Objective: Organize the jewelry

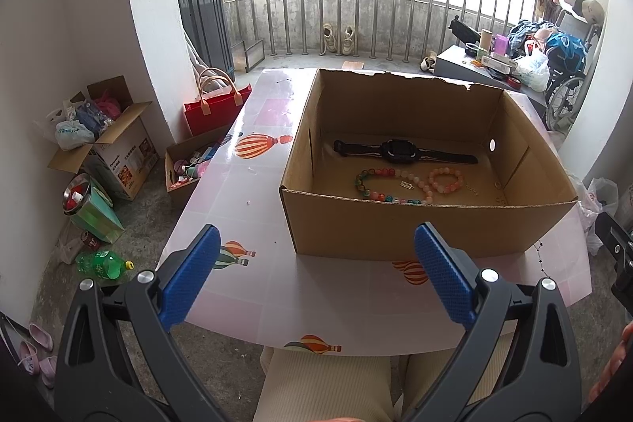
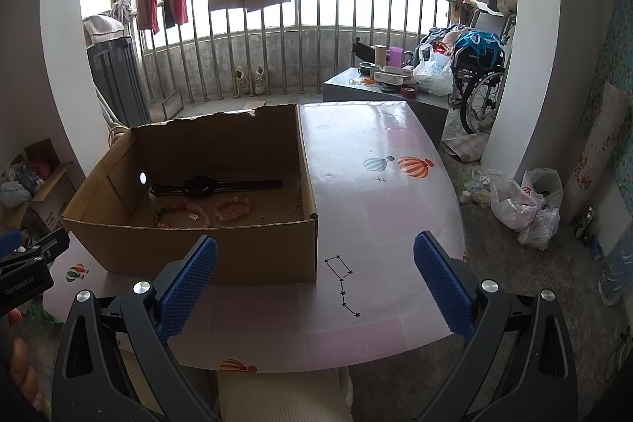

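Observation:
An open cardboard box (image 1: 415,228) (image 2: 253,256) stands on the pink table (image 1: 245,192) (image 2: 376,208). Inside lie a black watch (image 1: 399,151) (image 2: 205,186), a multicoloured bead necklace (image 1: 379,190) (image 2: 174,214), a pink bead bracelet (image 1: 446,180) (image 2: 233,208), a thin chain (image 1: 470,189) and a small ring (image 2: 297,208). My left gripper (image 1: 316,275) is open and empty, near the table's front edge, short of the box. My right gripper (image 2: 316,283) is open and empty, in front of the box's right corner.
The table's right half (image 2: 395,184) carries only printed balloons and stars. On the floor at left are a red bag (image 1: 213,105), cardboard boxes (image 1: 114,149) and a green bottle (image 1: 103,263). At right are plastic bags (image 2: 526,200) and a wheelchair (image 2: 482,82).

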